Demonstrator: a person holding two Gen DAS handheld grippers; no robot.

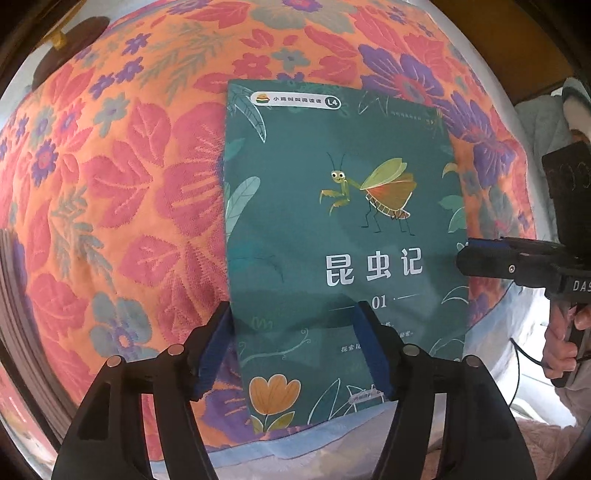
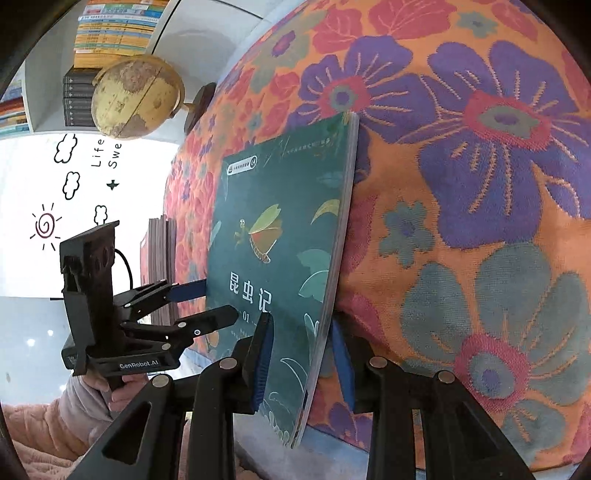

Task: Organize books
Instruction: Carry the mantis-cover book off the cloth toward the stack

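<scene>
A green book (image 1: 332, 240) with a cartoon insect on its cover is seen lying on a floral orange cloth (image 1: 122, 192), its right edge lifted off the fabric, as shown in the right wrist view. Its long axis runs from the near edge of the cloth to the far side.

That lifted right edge is straddled by the right gripper (image 2: 301, 354): one blue pad is set against the cover, the other is tucked under the book. The jaws are narrowly parted, and whether the pads actually pinch cannot be told from either view.

The left gripper (image 1: 291, 343) is held over the book's near left corner, pointed steeply down, roughly half open, with nothing gripped; the book's left edge runs just inside its left finger. So the book lies straight ahead of the left tool, and its near end is the closest part to both hands. By this reading, the coming move turns on that raised right edge: the right hand is already on it, and the left is placed to take the near left corner.

Writing can be read: "昆虫记" and "01" on the cover, "L4" in a badge at the top. "GenRobot.AI" is printed on the left tool's body, "DAS" on the right's. "Life" and "Swe" show on the far wall, near a globe (image 2: 136, 96) and shelved books (image 2: 110, 26).
</scene>
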